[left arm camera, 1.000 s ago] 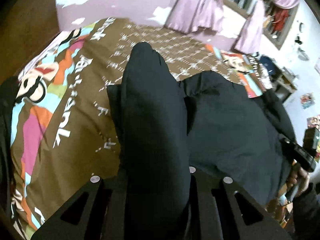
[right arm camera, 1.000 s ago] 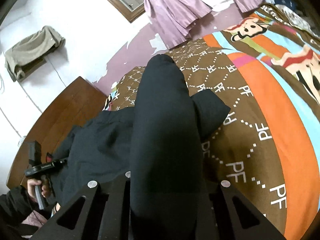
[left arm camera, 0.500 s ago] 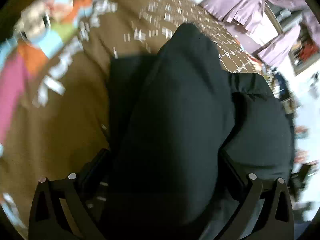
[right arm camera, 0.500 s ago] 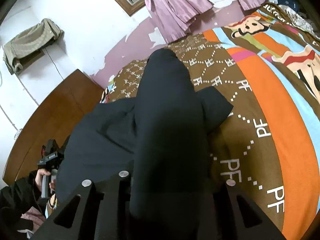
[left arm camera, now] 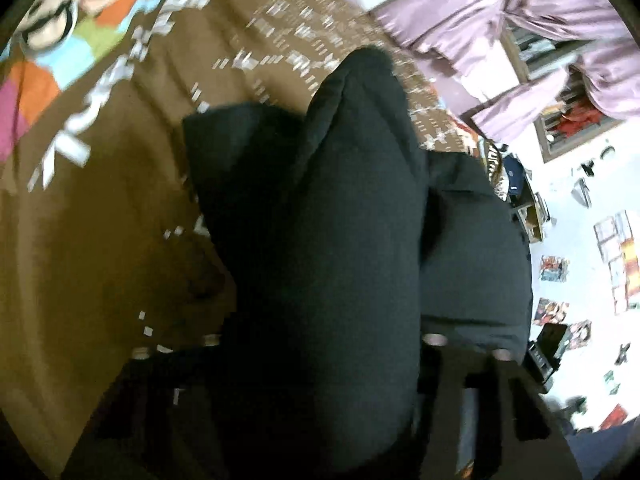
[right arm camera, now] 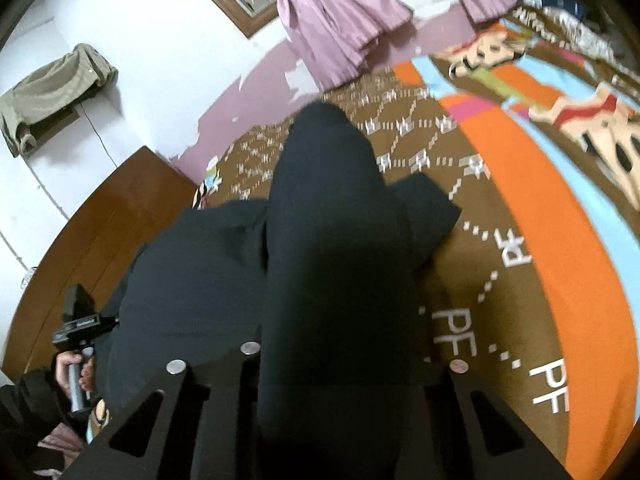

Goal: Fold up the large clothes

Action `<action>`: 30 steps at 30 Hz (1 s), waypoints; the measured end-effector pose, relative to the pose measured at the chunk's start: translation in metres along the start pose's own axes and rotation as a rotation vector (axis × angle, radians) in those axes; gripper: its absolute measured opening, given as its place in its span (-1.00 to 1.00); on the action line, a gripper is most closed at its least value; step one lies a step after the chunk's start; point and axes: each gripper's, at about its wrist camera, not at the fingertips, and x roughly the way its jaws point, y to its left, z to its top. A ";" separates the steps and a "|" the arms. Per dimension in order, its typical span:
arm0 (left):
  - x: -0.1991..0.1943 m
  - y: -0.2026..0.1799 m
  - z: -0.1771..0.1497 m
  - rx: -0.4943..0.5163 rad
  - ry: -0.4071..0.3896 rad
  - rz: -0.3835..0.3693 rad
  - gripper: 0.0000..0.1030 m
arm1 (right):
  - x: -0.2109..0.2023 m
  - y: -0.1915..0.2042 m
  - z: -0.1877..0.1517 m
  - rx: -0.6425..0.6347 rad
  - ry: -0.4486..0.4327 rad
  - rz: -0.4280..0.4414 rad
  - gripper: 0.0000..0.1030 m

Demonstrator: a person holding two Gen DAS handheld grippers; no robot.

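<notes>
The black padded garment (right arm camera: 224, 280) lies on the cartoon-print bedspread (right arm camera: 540, 248), bunched near the person, with 1 raised fold running through each wrist view.

Left gripper (left arm camera: 320, 364): its jaws have just been closing after a wide spread. A thick ridge of the garment sits between them and hides the fingertips, so I cannot tell whether the pads are pressing. This view is motion-blurred.

Right gripper (right arm camera: 332, 356): jaws set narrow, pinching a ridge of the same garment that rises between the finger plates.

The person's hand (right arm camera: 74, 368) on the left gripper's handle shows at the near left of the right wrist view.

Orientation: in both views the gripped ridge runs lengthwise from the jaws toward the far wall with the purple curtains (right arm camera: 336, 20). A flat corner of the garment juts right in the right view. The garment's overall long axis cannot be settled; most of it is a heap.

Judgement: the step appears to be carrying a fold across. To do it well, secure the left grip first, keep both grippers level, hold the edge taut between them, and lay it down square without dragging the bedspread.
</notes>
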 end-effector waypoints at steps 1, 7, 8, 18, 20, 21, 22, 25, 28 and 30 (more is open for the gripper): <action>-0.006 -0.007 -0.002 0.019 -0.026 0.014 -0.32 | -0.004 0.005 0.001 -0.015 -0.017 -0.010 -0.69; -0.023 -0.045 -0.019 0.073 -0.173 -0.027 -0.56 | -0.037 0.033 0.014 -0.118 -0.134 -0.037 -0.73; -0.026 -0.050 -0.017 0.068 -0.192 -0.055 -0.59 | -0.043 0.035 0.018 -0.126 -0.151 -0.040 -0.73; 0.025 -0.121 0.006 0.137 -0.171 -0.183 -0.61 | -0.097 -0.012 0.047 -0.055 -0.280 -0.166 -0.72; 0.051 -0.130 0.008 0.158 -0.129 -0.162 -0.61 | -0.090 -0.034 0.039 -0.016 -0.240 -0.218 -0.63; 0.060 -0.134 0.006 0.170 -0.115 -0.137 -0.61 | -0.088 -0.042 0.035 -0.001 -0.226 -0.243 -0.52; 0.073 -0.137 0.005 0.177 -0.101 -0.092 -0.61 | -0.085 -0.049 0.031 0.018 -0.211 -0.264 -0.42; 0.093 -0.132 0.007 0.142 -0.073 -0.016 -0.48 | -0.084 -0.059 0.025 0.042 -0.193 -0.286 -0.31; 0.097 -0.127 0.009 0.100 -0.062 0.011 -0.32 | -0.086 -0.060 0.029 0.027 -0.185 -0.309 0.05; 0.095 -0.128 0.011 0.086 -0.065 0.067 -0.21 | -0.084 -0.061 0.030 0.036 -0.177 -0.307 0.32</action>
